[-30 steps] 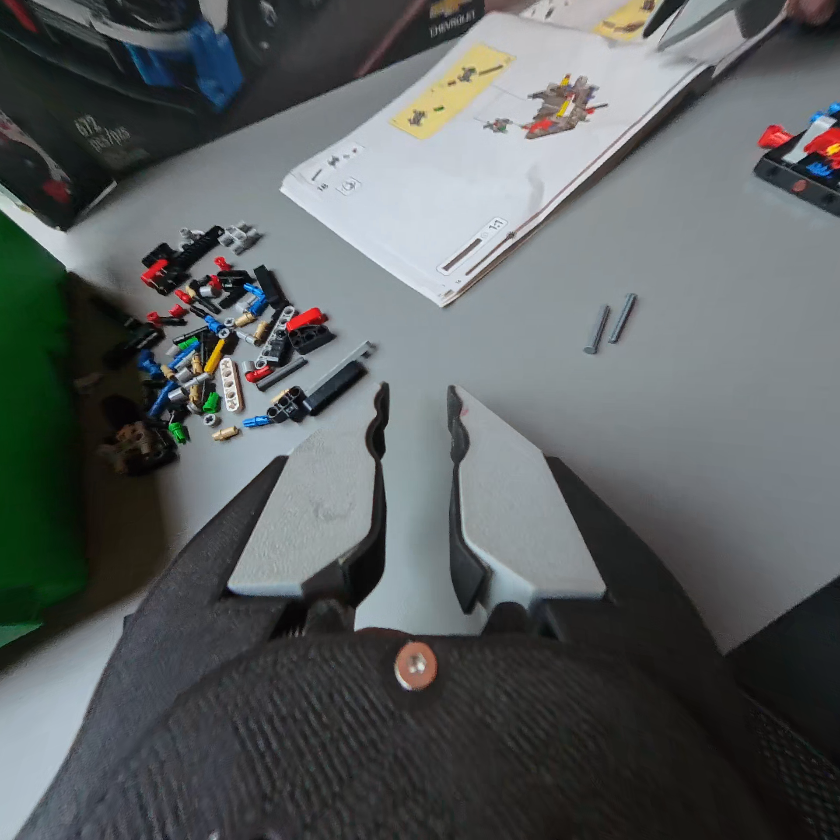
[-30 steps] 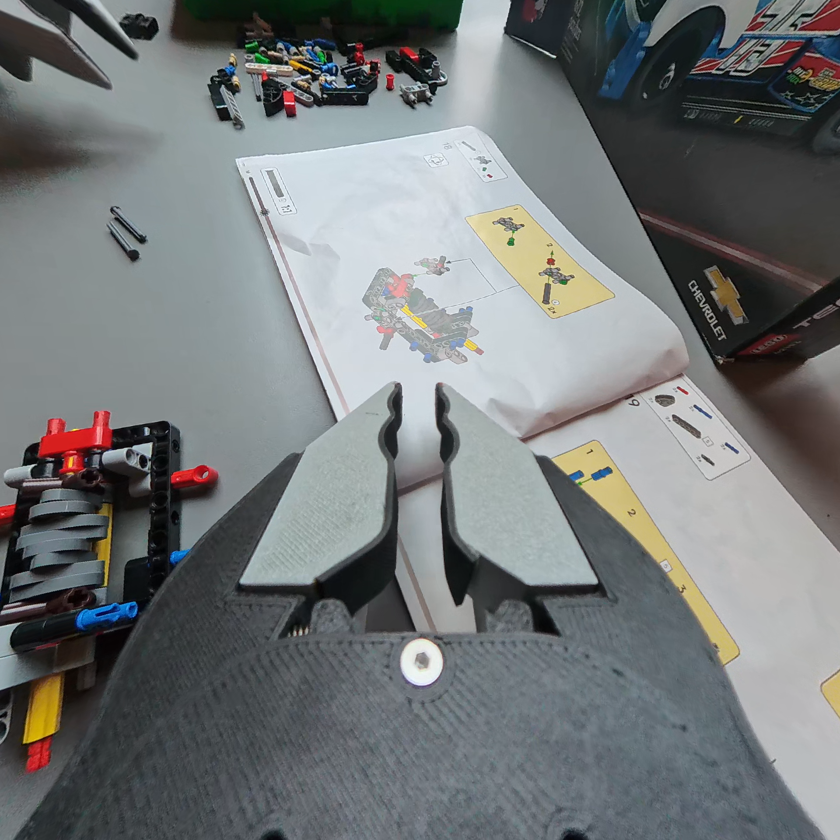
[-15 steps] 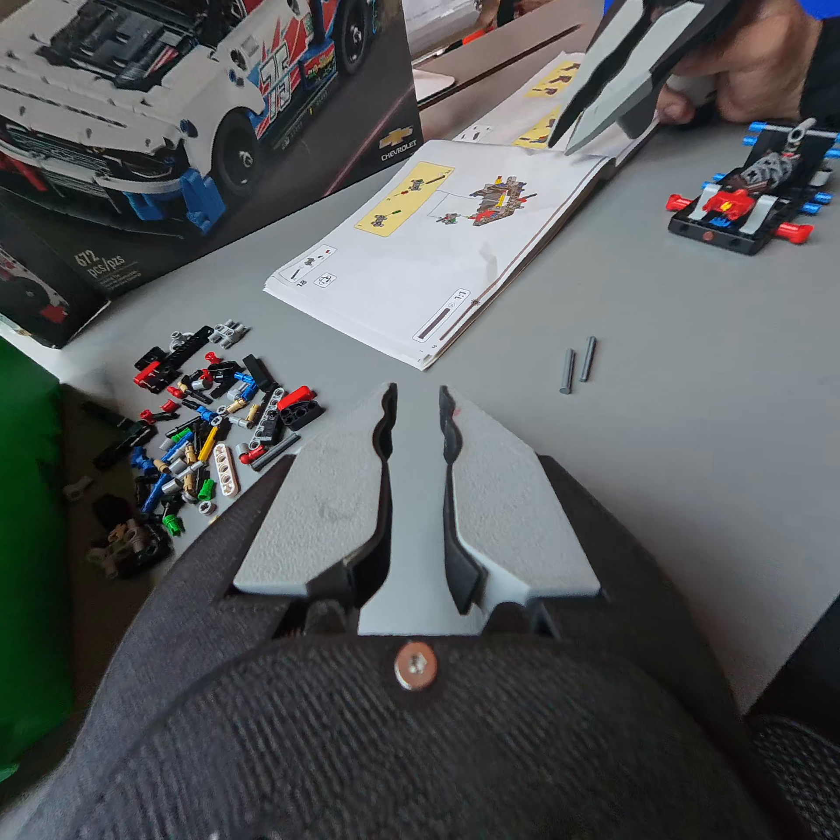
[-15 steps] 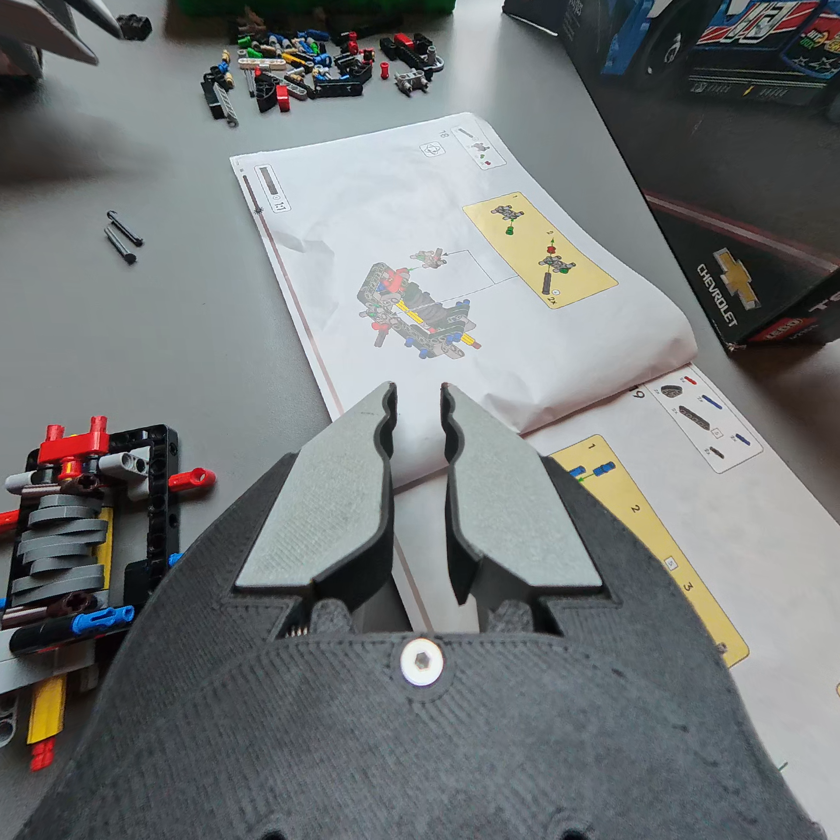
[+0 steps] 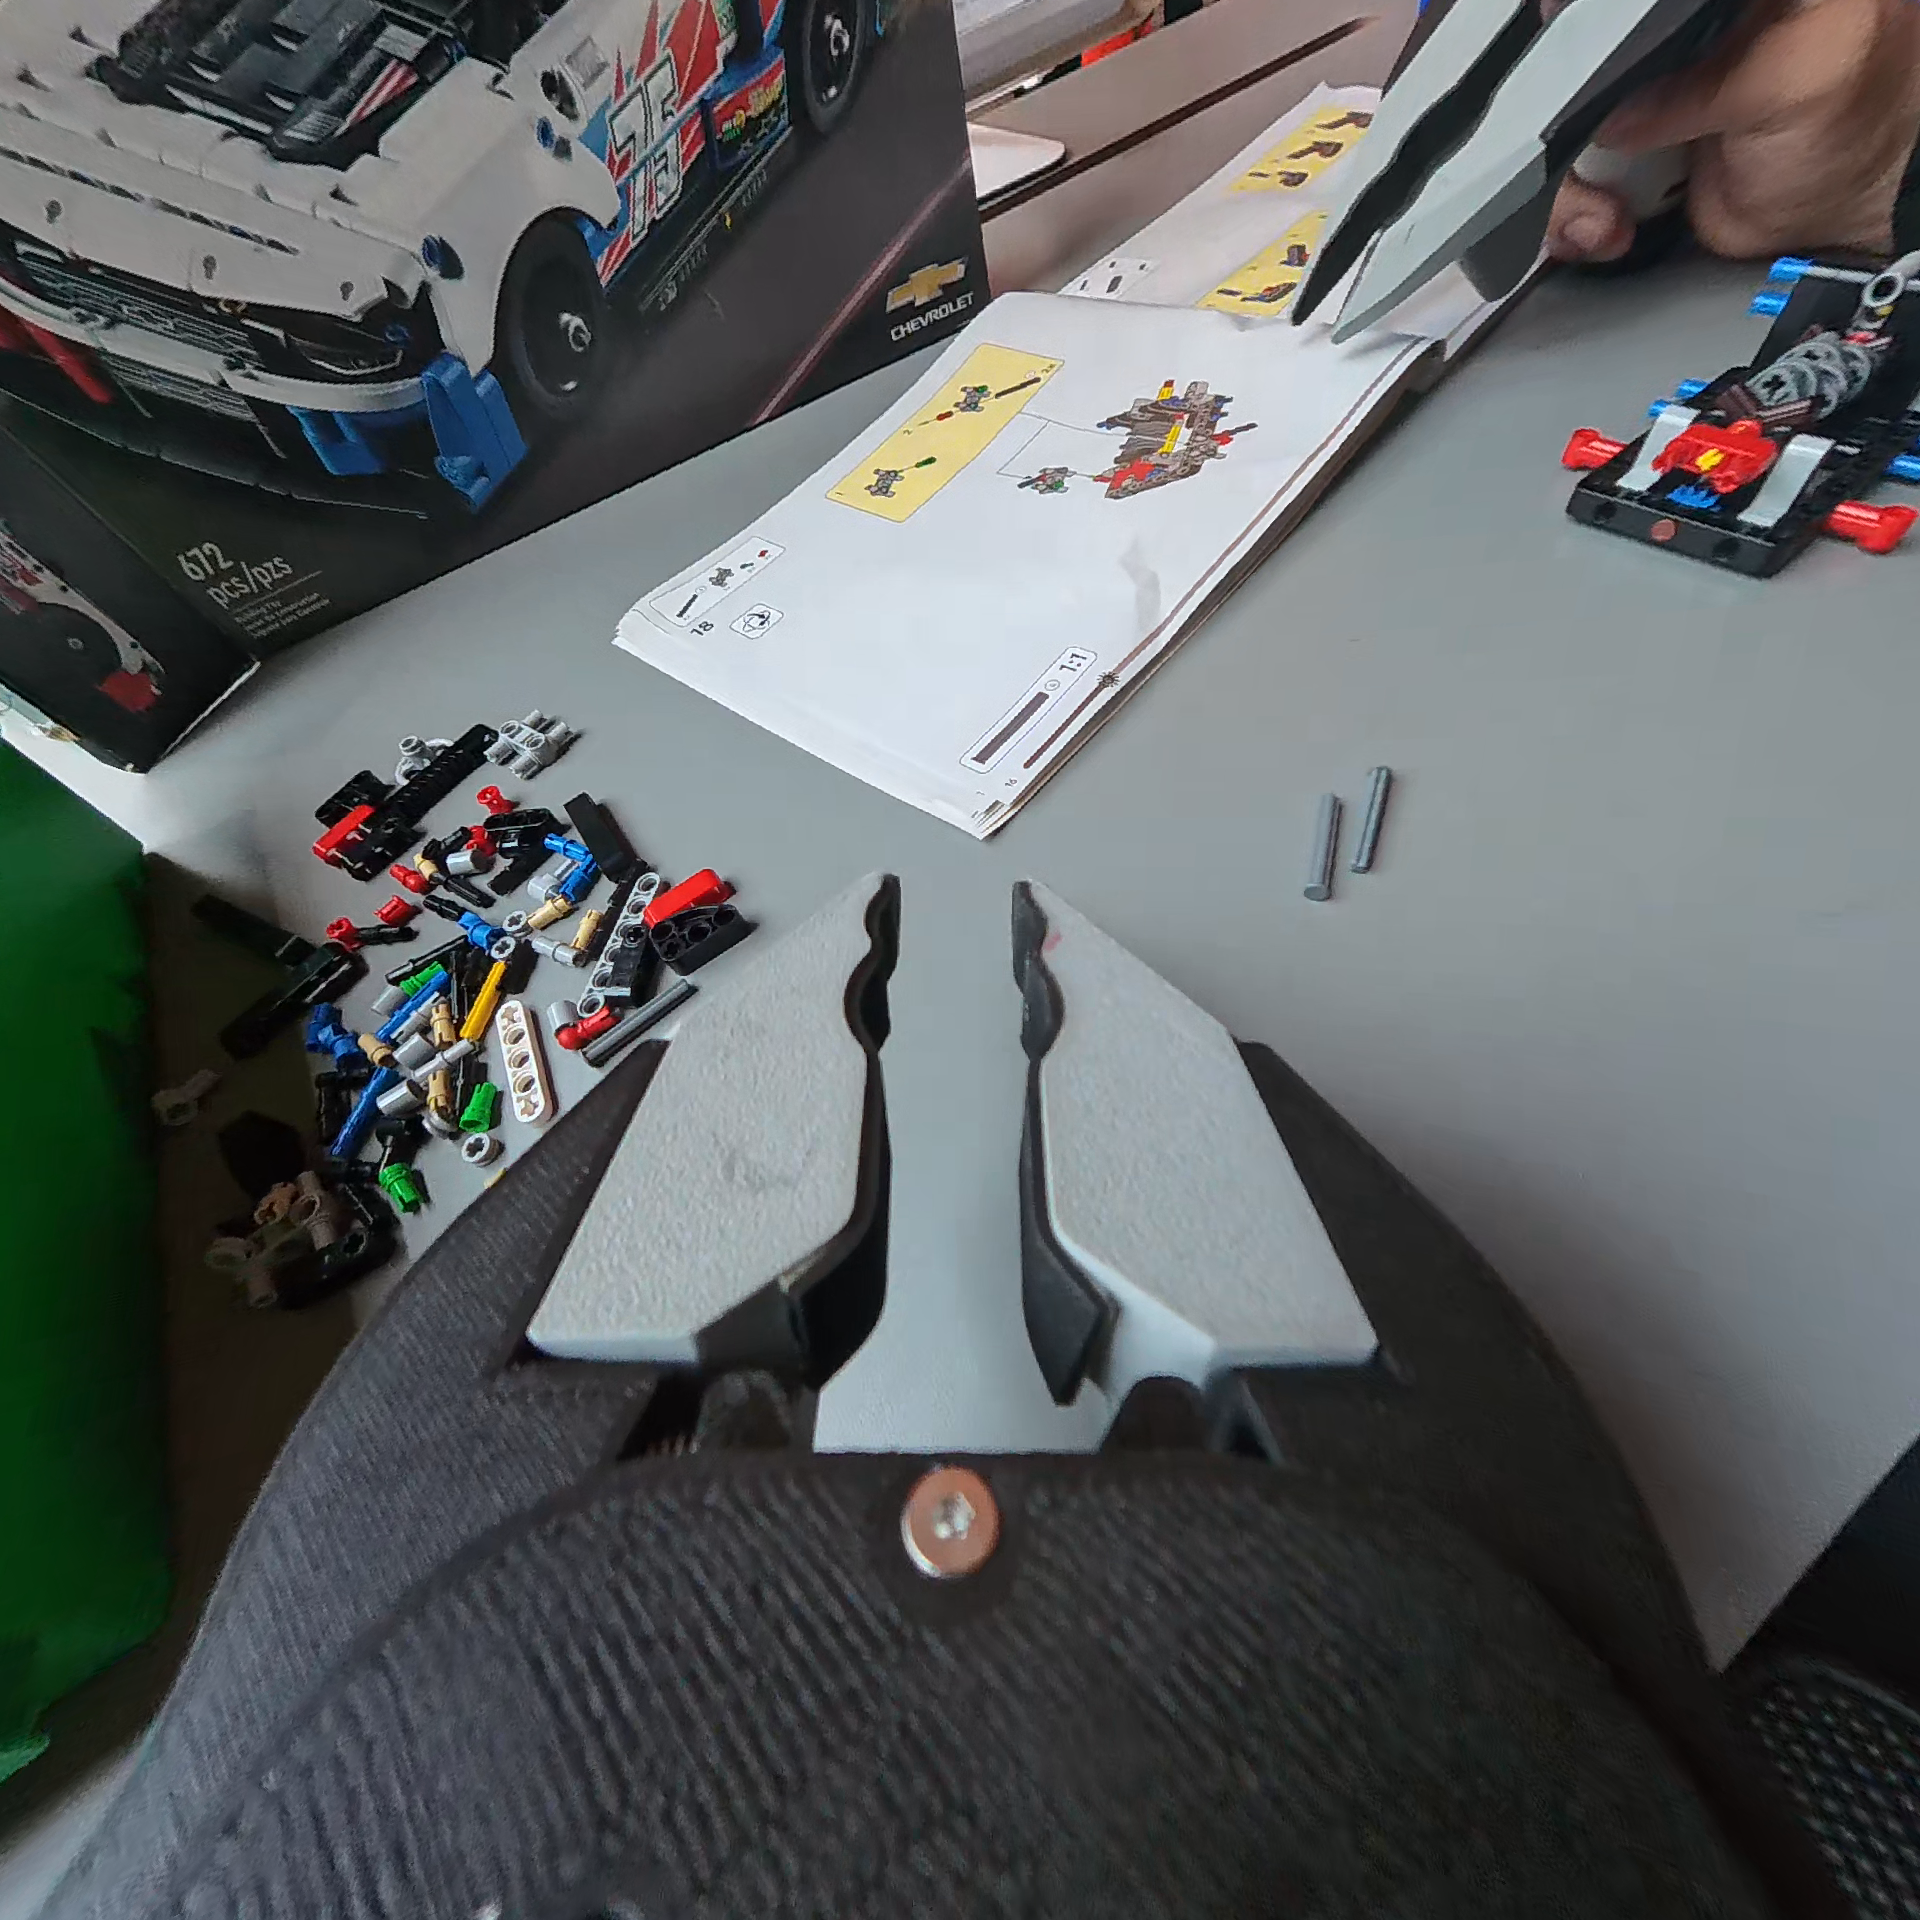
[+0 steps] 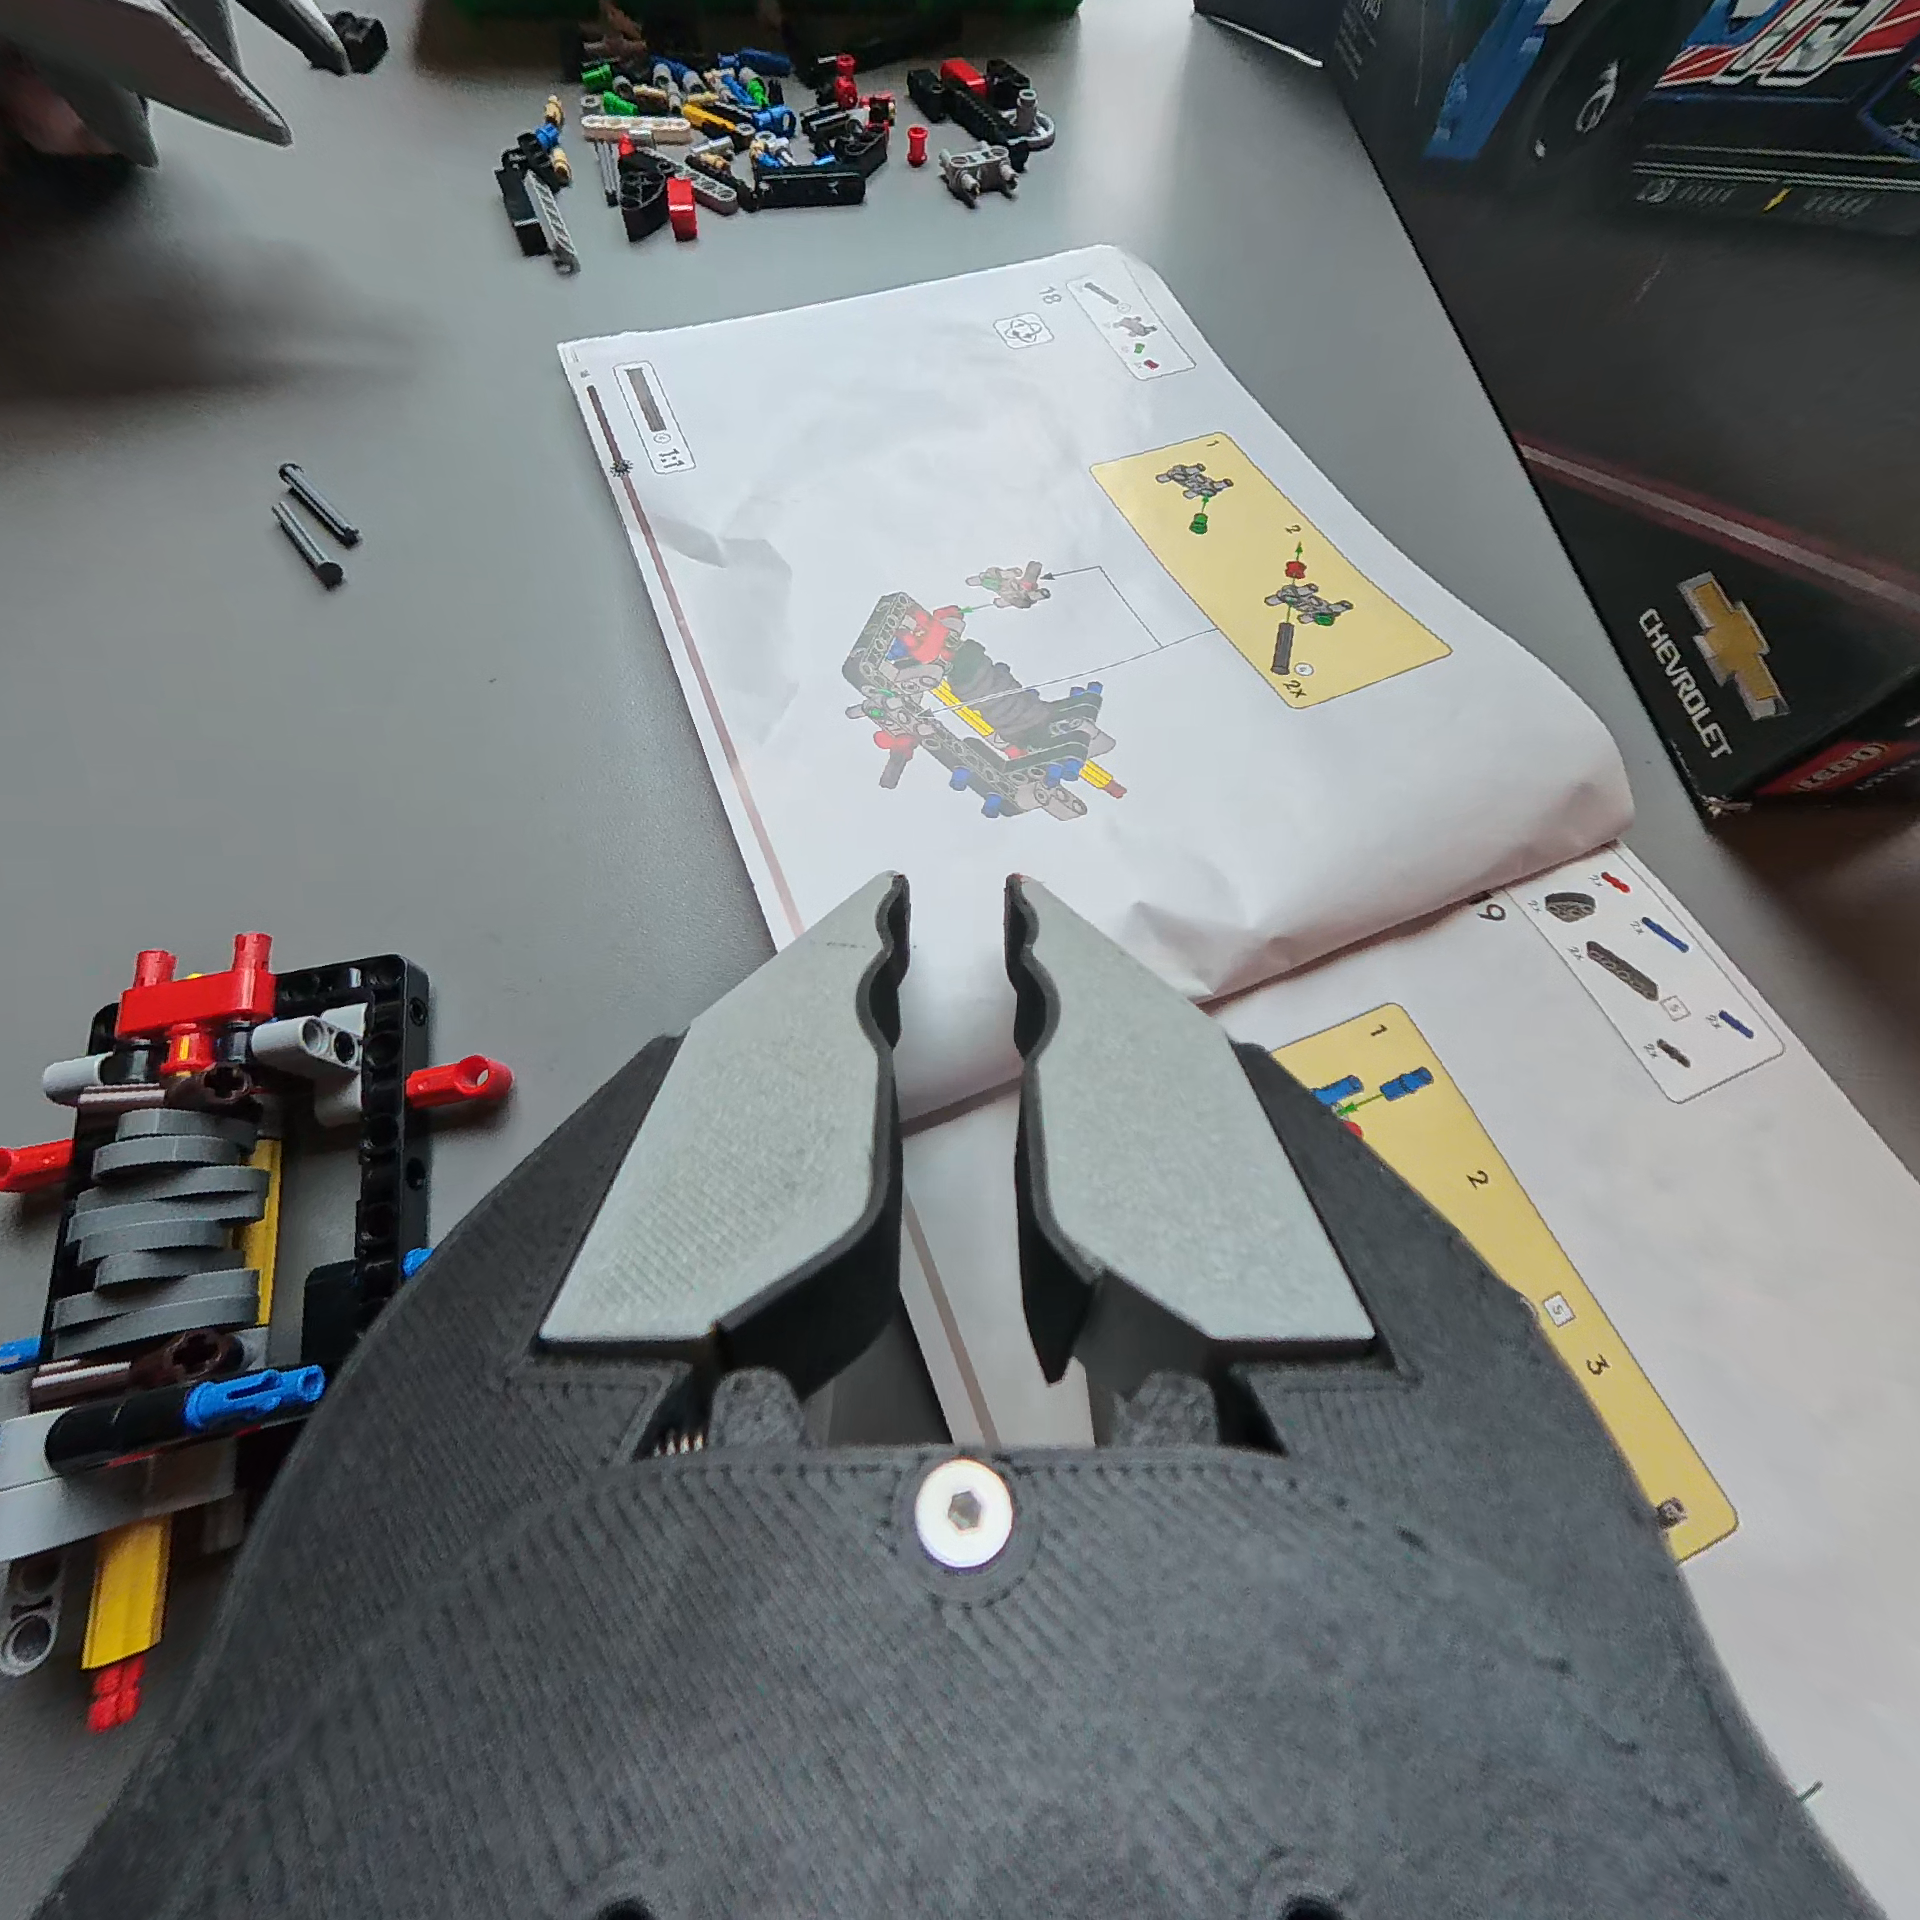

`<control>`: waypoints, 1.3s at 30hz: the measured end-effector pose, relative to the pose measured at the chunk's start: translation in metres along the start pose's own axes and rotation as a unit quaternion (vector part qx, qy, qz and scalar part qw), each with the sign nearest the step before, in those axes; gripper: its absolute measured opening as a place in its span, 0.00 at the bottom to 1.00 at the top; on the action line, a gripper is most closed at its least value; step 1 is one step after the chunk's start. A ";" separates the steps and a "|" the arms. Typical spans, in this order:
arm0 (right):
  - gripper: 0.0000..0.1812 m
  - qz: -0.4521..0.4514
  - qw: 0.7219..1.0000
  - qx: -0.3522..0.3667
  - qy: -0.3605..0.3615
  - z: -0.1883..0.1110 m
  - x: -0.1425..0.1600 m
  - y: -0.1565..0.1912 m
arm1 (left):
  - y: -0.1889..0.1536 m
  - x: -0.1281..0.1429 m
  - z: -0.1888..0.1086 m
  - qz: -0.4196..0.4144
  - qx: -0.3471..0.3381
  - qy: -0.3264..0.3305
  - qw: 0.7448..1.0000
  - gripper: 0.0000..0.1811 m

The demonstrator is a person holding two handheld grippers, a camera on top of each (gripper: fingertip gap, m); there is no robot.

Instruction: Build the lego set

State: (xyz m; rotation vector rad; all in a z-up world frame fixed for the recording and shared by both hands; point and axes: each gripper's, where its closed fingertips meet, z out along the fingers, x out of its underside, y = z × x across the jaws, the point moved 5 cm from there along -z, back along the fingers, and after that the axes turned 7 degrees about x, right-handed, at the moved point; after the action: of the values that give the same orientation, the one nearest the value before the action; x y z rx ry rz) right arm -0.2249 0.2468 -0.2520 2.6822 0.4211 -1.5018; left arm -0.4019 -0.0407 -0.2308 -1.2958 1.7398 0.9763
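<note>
Lego chassis (image 6: 208,1226) beside the instruction booklet (image 6: 935,499) is partly built; loose parts (image 5: 488,966) remain, while left gripper (image 5: 954,899) and right gripper (image 6: 956,894) gape slightly, empty.

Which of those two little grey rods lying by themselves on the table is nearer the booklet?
The upper-right rod; the other rod lies beside it, farther from the booklet.

From my right wrist view, the open booklet (image 6: 1039,582) lies mid-counter (image 6: 312,779), the box (image 6: 1714,364) to its right, the pile of loose pieces (image 6: 769,135) beyond its far end, two pins (image 6: 317,525) off its left edge, and the half-built frame (image 6: 208,1226) nearer me on the left.
</note>
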 end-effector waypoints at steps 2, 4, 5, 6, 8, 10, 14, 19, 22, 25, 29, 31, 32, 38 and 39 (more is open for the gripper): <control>0.08 0.000 1.000 0.000 -0.001 0.000 0.000 0.000 | 0.000 0.000 0.000 -0.002 0.001 0.001 1.000 0.10; 0.08 0.000 1.000 0.000 -0.002 0.000 0.000 0.000 | 0.000 0.000 0.000 -0.002 0.001 0.002 1.000 0.10; 0.08 0.000 1.000 0.000 -0.002 0.000 0.000 0.000 | 0.000 0.000 0.000 -0.002 0.001 0.002 1.000 0.10; 0.08 0.001 1.000 0.000 -0.002 0.000 0.000 0.000 | 0.000 0.000 0.001 -0.002 0.001 0.003 1.000 0.10; 0.08 0.000 1.000 0.000 -0.001 0.000 0.000 0.000 | 0.000 0.001 0.001 -0.001 0.000 0.004 1.000 0.10; 0.08 -0.001 1.000 0.001 -0.001 0.000 0.000 0.000 | 0.000 0.001 0.001 0.000 -0.001 0.004 1.000 0.10; 0.08 0.000 1.000 0.000 0.001 0.000 0.000 0.000 | 0.001 0.000 0.001 -0.003 0.001 0.003 1.000 0.10; 0.08 0.001 1.000 -0.001 0.000 0.000 0.000 0.000 | 0.000 0.001 0.001 -0.002 0.001 0.006 1.000 0.10; 0.08 0.000 1.000 -0.002 0.000 0.000 0.000 0.000 | 0.000 0.001 0.002 -0.001 0.000 0.009 1.000 0.10; 0.08 -0.001 1.000 -0.002 0.000 0.000 0.000 0.001 | 0.000 0.001 0.002 0.000 -0.001 0.011 1.000 0.11; 0.07 -0.001 1.000 -0.002 -0.002 0.000 0.000 0.001 | 0.000 0.002 0.003 0.001 -0.003 0.015 1.000 0.11; 0.07 -0.002 1.000 -0.002 -0.002 0.000 0.000 0.001 | 0.000 0.002 0.004 0.003 -0.005 0.017 1.000 0.11; 0.07 -0.002 1.000 -0.002 -0.002 0.000 0.000 0.001 | 0.000 0.002 0.004 0.004 -0.006 0.019 1.000 0.11; 0.08 -0.004 1.000 -0.003 0.000 0.000 0.000 0.002 | 0.000 0.003 0.005 0.007 -0.008 0.023 1.000 0.11; 0.08 -0.003 1.000 -0.004 0.000 0.000 0.000 0.002 | 0.000 0.003 0.005 0.007 -0.008 0.023 1.000 0.11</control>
State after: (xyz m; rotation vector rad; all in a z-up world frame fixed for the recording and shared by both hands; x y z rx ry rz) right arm -0.2245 0.2453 -0.2522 2.6781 0.4349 -1.4993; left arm -0.4017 -0.0377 -0.2356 -1.3281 1.7812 0.9763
